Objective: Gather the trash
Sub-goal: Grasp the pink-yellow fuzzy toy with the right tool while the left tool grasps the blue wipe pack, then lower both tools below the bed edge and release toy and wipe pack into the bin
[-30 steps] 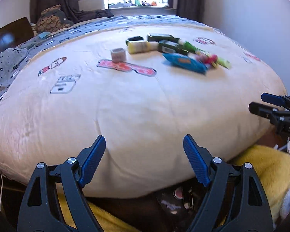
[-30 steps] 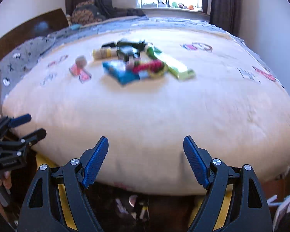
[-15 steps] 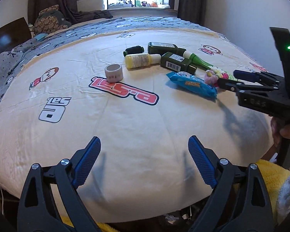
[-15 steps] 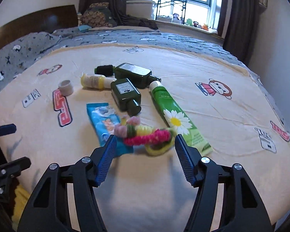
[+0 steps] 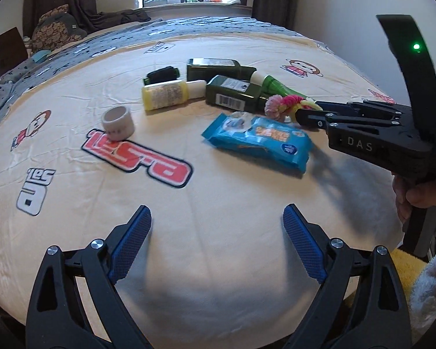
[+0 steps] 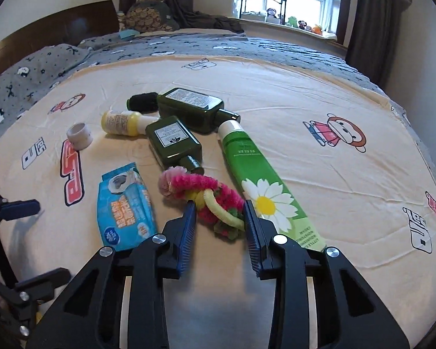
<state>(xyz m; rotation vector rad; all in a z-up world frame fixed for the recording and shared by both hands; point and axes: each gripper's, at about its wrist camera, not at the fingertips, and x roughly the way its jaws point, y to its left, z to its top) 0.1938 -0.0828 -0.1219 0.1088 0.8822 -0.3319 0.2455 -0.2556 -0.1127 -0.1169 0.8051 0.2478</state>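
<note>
Trash lies in a loose heap on the cream bed cover point(image 6: 319, 180). A fluffy pink and yellow pipe-cleaner bundle point(image 6: 200, 186) has its near end between the pads of my right gripper point(image 6: 219, 203), whose jaws are closing around it, pads just at its sides. Beside it lie a blue wipes pack point(image 6: 125, 206), a green daisy tube point(image 6: 261, 186), two dark green bottles point(image 6: 189, 107), a yellow bottle point(image 6: 122, 122) and a white tape roll point(image 6: 79, 135). My left gripper point(image 5: 217, 208) hovers open over bare cover, short of the wipes pack point(image 5: 258, 139).
A grey patterned blanket point(image 6: 189, 46) covers the far half of the bed, with a dark headboard point(image 6: 58, 29) at the left. A windowsill with small toys point(image 6: 302, 24) is at the back. A yellow towel point(image 5: 407, 267) lies below the bed's near right edge.
Both grippers came forward over the bed. The right one reached the pipe-cleaner bundle and narrowed its jaws around it. The left one stayed wide open.
</note>
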